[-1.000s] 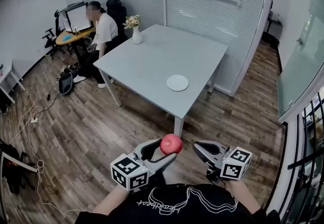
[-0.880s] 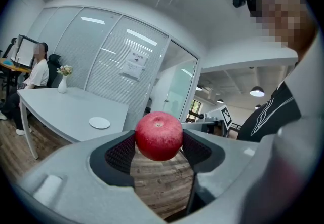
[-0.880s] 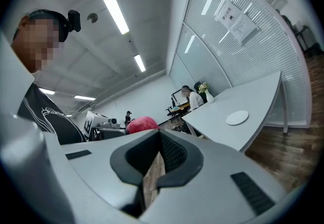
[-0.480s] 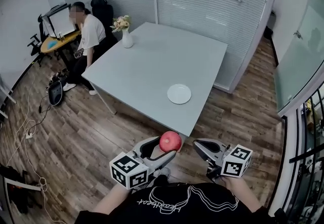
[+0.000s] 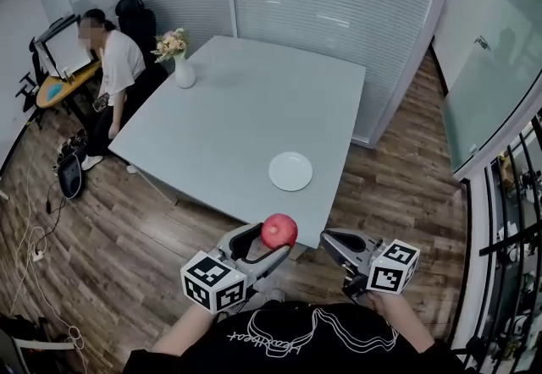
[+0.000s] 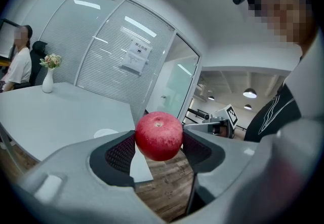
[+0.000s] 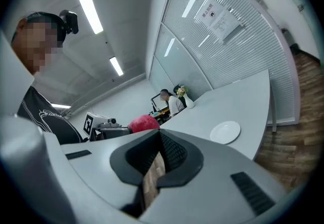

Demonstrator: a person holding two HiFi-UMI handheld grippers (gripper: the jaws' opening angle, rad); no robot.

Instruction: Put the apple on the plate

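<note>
**Apple gripped in your left tool, plate straight ahead on the counter**

The apple (image 5: 279, 231) sat between the jaws of your left tool (image 5: 269, 244). The pads pressed on its two sides and the jaws stood wide around it. It hung over the wooden floor, just short of the counter's (image 5: 237, 110) near corner and not yet above the top. Being round, it offered no long axis to line up; its stem dimple faced up and back toward the tool's camera.

The plate (image 5: 290, 171) was the thing your next move turned on. It lay ahead of the apple and a touch to the right in the head view, near the counter's front edge and bare. Your left tool, the one carrying the fruit, pointed almost at it, so I judge a forward reach over the edge would bring the apple above it.

Your right tool (image 5: 327, 239) hung just beside the apple on its right, jaws drawn narrow with nothing in them. It was about as near the plate but had no part to play.

Nothing stood on the counter between apple and plate. A vase of flowers (image 5: 183, 72) stood at the far left corner, well apart. A seated person (image 5: 110, 68) was beyond it.
</note>
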